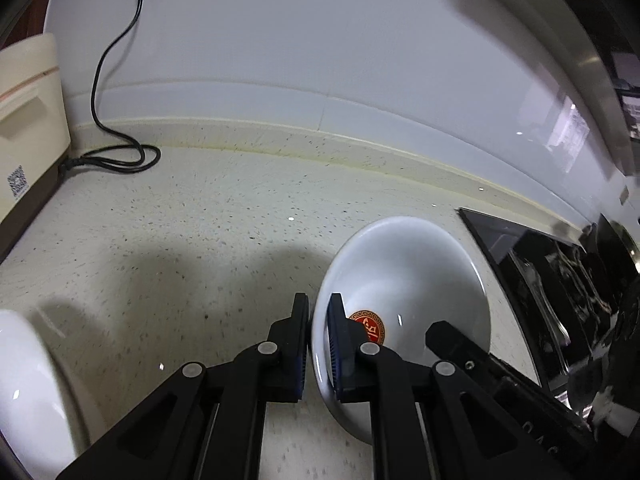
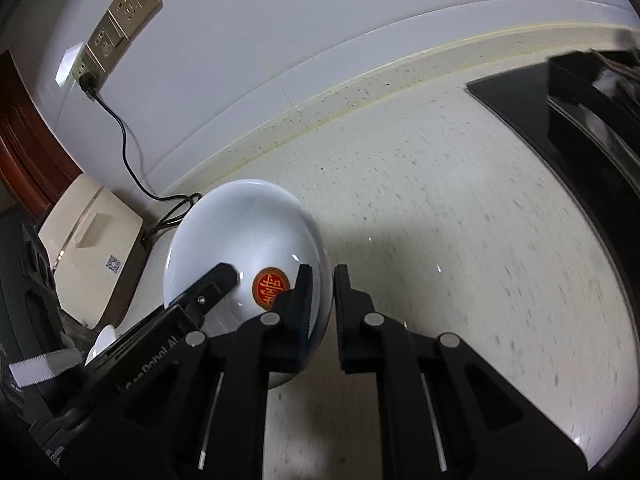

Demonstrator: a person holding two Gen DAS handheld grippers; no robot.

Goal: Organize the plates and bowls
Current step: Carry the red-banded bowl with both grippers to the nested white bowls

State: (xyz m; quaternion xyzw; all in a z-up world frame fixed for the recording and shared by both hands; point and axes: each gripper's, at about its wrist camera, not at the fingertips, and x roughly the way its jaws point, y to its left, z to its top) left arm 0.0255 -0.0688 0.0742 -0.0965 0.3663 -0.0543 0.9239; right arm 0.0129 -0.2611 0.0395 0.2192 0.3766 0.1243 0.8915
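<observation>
Both tools have the same white bowl (image 1: 404,280), the one with the red seal in its bottom, pinched by the rim from opposite sides: the left gripper (image 1: 319,344) is clamped tight on one edge and the right gripper (image 2: 322,312) on the other, one finger of each inside the bowl. It looks lifted off the speckled countertop (image 1: 200,240), tipped, just short of the black stovetop (image 2: 540,92). The glazed rim is slick and thin; if the two hands drift apart or twist unevenly, it could slide out of a pad and drop. Swinging toward the stovetop risks a knock against its edge.
</observation>
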